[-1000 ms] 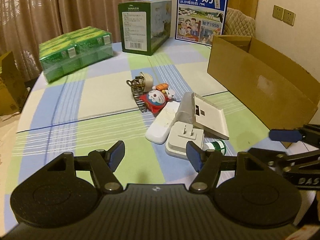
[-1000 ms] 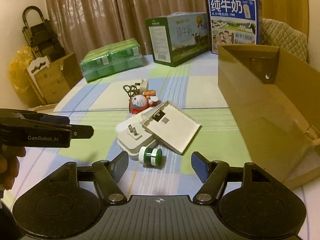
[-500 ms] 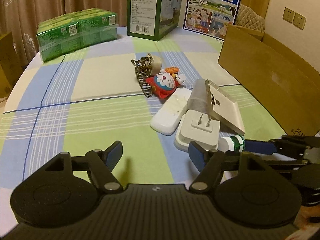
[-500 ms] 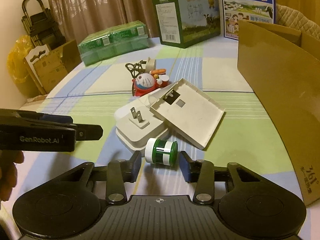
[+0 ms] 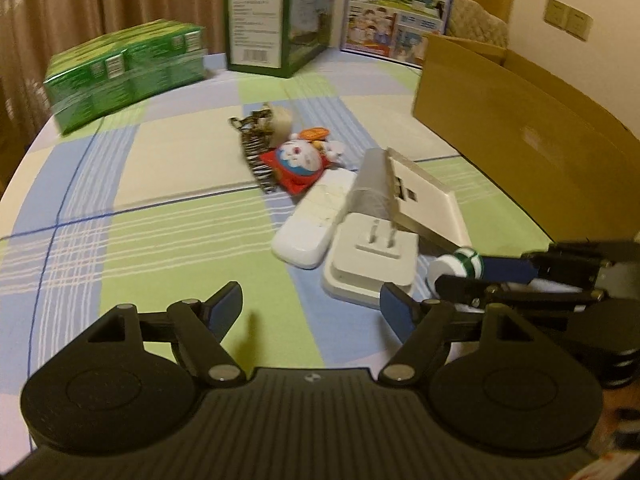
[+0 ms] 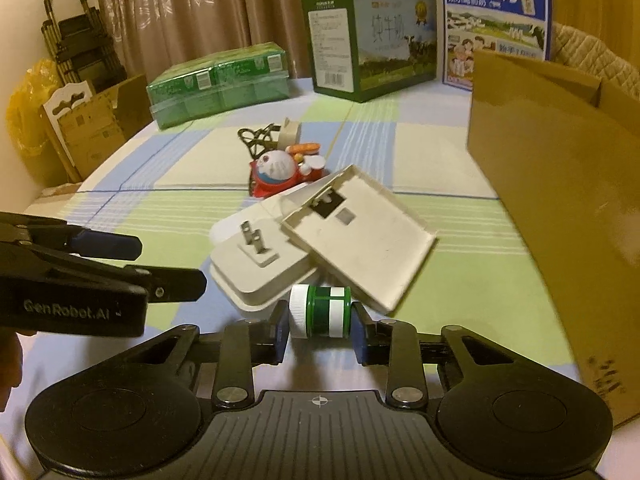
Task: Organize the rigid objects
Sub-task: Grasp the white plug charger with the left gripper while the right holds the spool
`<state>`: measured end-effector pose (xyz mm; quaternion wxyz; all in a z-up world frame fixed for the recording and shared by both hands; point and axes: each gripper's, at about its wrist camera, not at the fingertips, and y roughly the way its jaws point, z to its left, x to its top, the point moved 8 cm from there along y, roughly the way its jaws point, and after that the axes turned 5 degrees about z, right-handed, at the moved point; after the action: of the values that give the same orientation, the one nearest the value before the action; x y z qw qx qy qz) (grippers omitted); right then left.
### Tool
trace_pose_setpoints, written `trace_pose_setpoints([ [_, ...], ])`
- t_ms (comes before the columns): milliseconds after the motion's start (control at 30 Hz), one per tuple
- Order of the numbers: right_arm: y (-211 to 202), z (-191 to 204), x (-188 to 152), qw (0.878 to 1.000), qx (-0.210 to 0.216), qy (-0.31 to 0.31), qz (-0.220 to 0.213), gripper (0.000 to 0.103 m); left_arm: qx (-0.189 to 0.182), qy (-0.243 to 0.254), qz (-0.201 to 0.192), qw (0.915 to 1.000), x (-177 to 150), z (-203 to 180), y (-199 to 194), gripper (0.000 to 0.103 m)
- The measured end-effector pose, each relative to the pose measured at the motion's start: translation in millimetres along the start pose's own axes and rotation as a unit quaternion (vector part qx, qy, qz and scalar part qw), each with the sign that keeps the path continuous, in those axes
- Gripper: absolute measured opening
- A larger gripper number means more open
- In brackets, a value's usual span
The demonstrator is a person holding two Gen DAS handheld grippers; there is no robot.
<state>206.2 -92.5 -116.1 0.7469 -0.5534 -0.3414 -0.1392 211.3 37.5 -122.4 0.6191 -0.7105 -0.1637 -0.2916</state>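
The right gripper (image 6: 320,330) has now closed onto the small green bottle (image 6: 320,316); the left gripper (image 5: 312,308), marked "GenRobot.AI", stays open, empty.

Two grippers are showing: the left gripper (image 5: 311,309) at six o'clock in its own view, the right gripper (image 6: 320,330) at six o'clock in its own. One green-and-white bottle (image 6: 320,315) is lying at center. One plug block (image 6: 260,268), one white panel (image 6: 360,236), one remote (image 5: 316,224), one Doraemon toy (image 6: 278,170) and one cable bundle (image 6: 256,142) are clustering toward twelve o'clock. Two milk cartons are standing at twelve to one o'clock: a green carton (image 6: 368,44) and a blue carton (image 6: 496,24). One green pack (image 6: 218,82) is sitting at eleven o'clock. One cardboard box (image 6: 560,184) is standing at three o'clock.
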Motion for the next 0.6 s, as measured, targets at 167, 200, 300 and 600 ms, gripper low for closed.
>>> trace_pose_setpoints([
  [167, -13, -22, -2, 1.000, -0.026, 0.010, -0.001, 0.028, -0.016, 0.028, 0.001, 0.9995, 2, -17, 11, 0.072],
  [200, -15, -28, -1, 0.999, -0.033, 0.014, -0.002, 0.028, -0.019, 0.033, 0.001, 0.9993, 3, -20, 14, 0.072],
  [300, -18, -39, -1, 0.999, -0.048, 0.022, -0.002, 0.028, -0.030, 0.043, -0.002, 0.9986, 6, -28, 21, 0.072],
  [600, -15, -44, -2, 0.998, -0.047, 0.030, 0.002, 0.028, -0.036, 0.062, 0.000, 0.9975, 12, -42, 40, 0.071],
])
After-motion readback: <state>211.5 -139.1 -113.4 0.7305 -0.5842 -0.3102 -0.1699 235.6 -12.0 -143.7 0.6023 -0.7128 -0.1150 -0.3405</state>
